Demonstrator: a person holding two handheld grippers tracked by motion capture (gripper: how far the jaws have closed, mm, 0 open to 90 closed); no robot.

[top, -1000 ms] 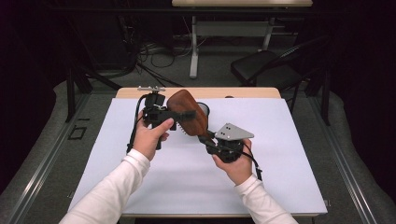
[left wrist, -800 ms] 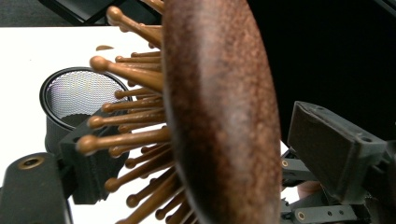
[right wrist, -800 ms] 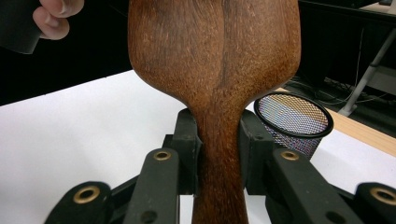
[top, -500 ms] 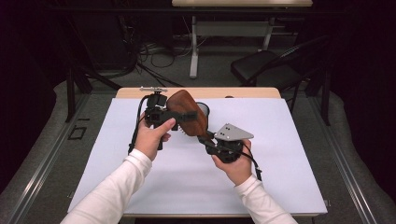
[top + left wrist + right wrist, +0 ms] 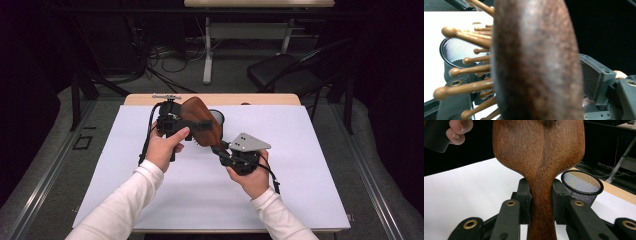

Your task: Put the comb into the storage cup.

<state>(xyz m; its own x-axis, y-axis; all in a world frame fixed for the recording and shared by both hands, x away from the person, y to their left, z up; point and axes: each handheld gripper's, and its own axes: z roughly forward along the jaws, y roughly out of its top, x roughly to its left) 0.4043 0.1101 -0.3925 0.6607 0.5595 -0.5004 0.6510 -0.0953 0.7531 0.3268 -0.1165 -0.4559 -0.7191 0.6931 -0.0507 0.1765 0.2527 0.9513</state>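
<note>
Between the right gripper (image 5: pixel 541 202) jaws sits the narrow handle of a wooden hairbrush (image 5: pixel 202 122), pinched from both sides, while the left gripper (image 5: pixel 172 122) has its jaws around the broad head and they have just been closing on it; whether the pads already press the wood I cannot tell. Held above the white table cover (image 5: pixel 310 165), the brush runs its long axis from the handle at the near right up to the head at the far left, bristle pins (image 5: pixel 461 72) turned toward a black mesh cup (image 5: pixel 582 185) standing just behind it. Beyond the wooden table edge (image 5: pixel 270 99) lie grey floor, cables, a chair and a second table's legs in a dark room
</note>
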